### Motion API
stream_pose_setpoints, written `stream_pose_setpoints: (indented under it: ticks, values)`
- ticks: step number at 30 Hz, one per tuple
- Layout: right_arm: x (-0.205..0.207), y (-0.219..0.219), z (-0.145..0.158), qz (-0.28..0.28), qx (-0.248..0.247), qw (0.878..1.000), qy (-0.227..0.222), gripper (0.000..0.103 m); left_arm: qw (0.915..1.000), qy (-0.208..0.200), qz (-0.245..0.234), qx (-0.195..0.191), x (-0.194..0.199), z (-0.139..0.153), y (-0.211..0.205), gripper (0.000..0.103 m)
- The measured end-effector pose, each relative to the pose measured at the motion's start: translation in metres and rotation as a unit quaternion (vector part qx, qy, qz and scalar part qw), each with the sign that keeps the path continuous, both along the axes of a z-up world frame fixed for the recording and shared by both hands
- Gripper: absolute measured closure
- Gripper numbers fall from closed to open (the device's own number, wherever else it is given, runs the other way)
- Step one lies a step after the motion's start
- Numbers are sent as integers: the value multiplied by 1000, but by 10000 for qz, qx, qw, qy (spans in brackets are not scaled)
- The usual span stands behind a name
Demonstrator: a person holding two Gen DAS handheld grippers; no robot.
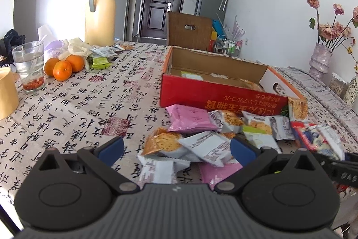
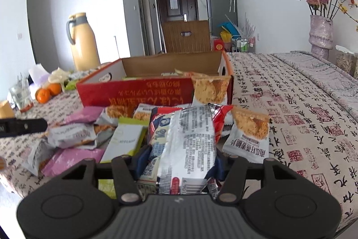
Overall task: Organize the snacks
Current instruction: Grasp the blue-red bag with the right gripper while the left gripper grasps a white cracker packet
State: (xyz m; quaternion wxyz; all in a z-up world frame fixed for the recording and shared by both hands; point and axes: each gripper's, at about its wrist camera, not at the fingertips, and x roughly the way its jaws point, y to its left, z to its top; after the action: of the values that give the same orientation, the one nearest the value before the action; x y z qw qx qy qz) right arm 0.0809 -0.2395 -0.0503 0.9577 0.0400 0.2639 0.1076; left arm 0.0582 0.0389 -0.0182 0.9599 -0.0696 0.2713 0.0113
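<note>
A pile of snack packets (image 1: pixel 201 142) lies on the patterned tablecloth in front of an open red cardboard box (image 1: pixel 221 95). My left gripper (image 1: pixel 176 149) hovers open over the near packets, its blue pads wide apart and gripping nothing. In the right wrist view, my right gripper (image 2: pixel 179 162) is shut on a silver and red snack packet (image 2: pixel 190 140), which stands up between the blue pads above the pile. The red box (image 2: pixel 134 91) sits just behind, with a few packets inside. The same held packet (image 1: pixel 320 138) shows blurred at the right edge of the left wrist view.
Three oranges (image 1: pixel 63 66), a glass (image 1: pixel 29 66) and a yellow thermos (image 1: pixel 100 12) stand at the far left of the table. More small packets (image 1: pixel 105 55) lie near the oranges. A vase of dried roses (image 2: pixel 321 33) stands at the far right. A brown chair back (image 2: pixel 186 36) rises behind the box.
</note>
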Motion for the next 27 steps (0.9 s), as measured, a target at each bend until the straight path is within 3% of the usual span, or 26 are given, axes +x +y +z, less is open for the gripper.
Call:
stream_pose_setpoints:
  ticks: [11, 19, 21, 22, 27]
  values:
    - [-1, -9, -3, -58, 191, 9998, -32, 48, 9991, 380, 29, 192, -3, -17, 13, 3]
    - [-1, -10, -4, -65, 225, 9997, -9, 48, 9978, 620, -133, 177, 4, -30, 10, 31]
    - [-1, -10, -5, -63, 233, 9997, -1, 48, 9975, 668, -134, 167, 6, -32, 9, 44]
    - [-1, -10, -5, -59, 234, 9997, -1, 48, 9974, 698, -147, 143, 6, -34, 10, 55]
    - [-1, -9, -6, -48, 237, 9997, 8, 48, 9978, 618, -189, 127, 4, -32, 10, 62]
